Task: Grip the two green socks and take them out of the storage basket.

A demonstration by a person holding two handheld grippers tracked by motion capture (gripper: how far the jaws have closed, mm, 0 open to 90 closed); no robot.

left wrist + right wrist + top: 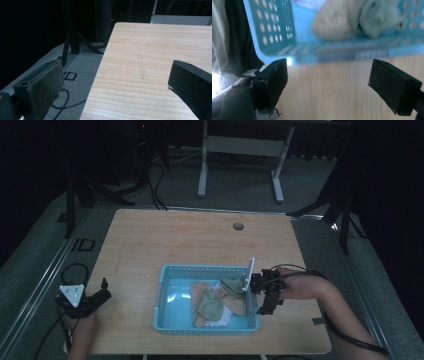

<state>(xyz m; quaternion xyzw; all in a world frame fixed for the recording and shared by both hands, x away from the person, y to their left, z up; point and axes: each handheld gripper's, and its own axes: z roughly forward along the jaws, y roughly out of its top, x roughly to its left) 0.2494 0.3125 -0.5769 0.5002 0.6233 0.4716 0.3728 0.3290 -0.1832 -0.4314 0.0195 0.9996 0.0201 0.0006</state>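
**Both tongs released; socks lie in the blue basket**

Right gripper [263, 301] sits just outside the light-blue basket [161, 296], at its 3 o'clock wall, jaws spread wide, nothing between them. Tan sock [199, 296] and grey-green sock [211, 305] lie heaped on the basket floor, right of centre, over something white. Left gripper [98, 296] rests at the wooden table's [190, 240] 8 o'clock edge, well apart from the basket, jaws wide open, gripping nothing.
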